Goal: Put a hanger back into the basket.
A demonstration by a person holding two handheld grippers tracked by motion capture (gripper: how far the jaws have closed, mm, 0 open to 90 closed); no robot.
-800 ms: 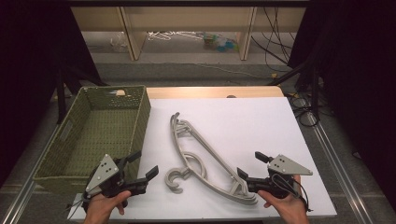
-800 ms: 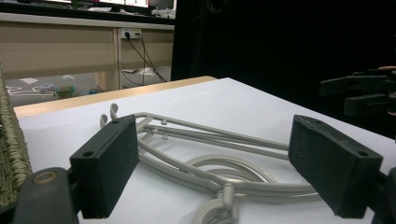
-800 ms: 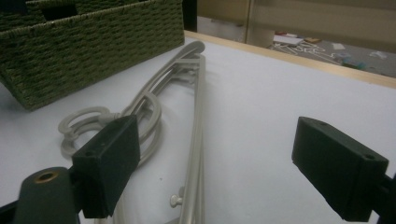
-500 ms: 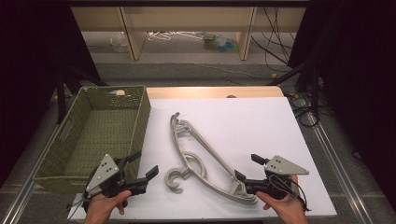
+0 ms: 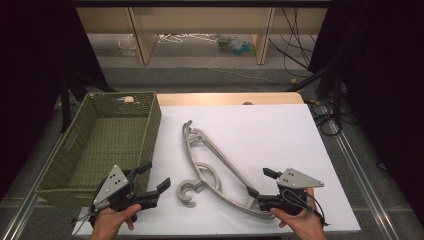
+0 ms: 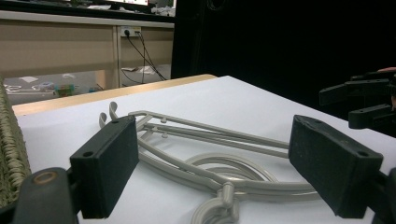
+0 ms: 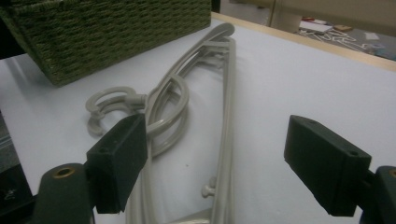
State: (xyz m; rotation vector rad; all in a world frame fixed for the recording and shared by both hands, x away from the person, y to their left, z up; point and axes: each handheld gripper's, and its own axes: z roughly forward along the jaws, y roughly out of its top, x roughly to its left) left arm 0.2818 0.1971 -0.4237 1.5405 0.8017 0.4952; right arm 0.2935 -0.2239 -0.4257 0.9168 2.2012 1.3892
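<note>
In the high view, the grey plastic hangers [image 5: 212, 162] were seen lying flat on the white table sheet [image 5: 280, 135], stacked as a pair, with the hook [image 5: 187, 192] curled at the near end and the far ends pointing toward the woven green basket [image 5: 107, 145]. The basket stood at the sheet's left edge, apart from the hangers. The left gripper [image 5: 155, 180] was held just beside the hook, jaws spread and nothing between them. The right gripper [image 5: 260, 182] was set at the hangers' near right end, jaws likewise spread (whether the lower one touched the plastic could not be told). The step in hand was judged to be the approach before a grasp; the next move would call for the right jaws to be brought down astride the thin bar and closed squarely, since smooth plastic of that kind is apt to slip or pivot.

In the left gripper view, the two black padded jaws were seen wide apart, with the hangers [image 6: 205, 144] lying between and beyond them, touching neither. The bars were slim and rounded, with a looped inner curve and small pegs. The basket's coarse weave [image 6: 9, 154] showed at the left, and the right gripper [image 6: 362, 100] farther off.

In the right gripper view, the jaws stood apart over the hangers [image 7: 224, 116], which ran lengthwise away toward the basket [image 7: 107, 32]. The hook [image 7: 109, 105] was seen as an open ring, matt and pale.
</note>
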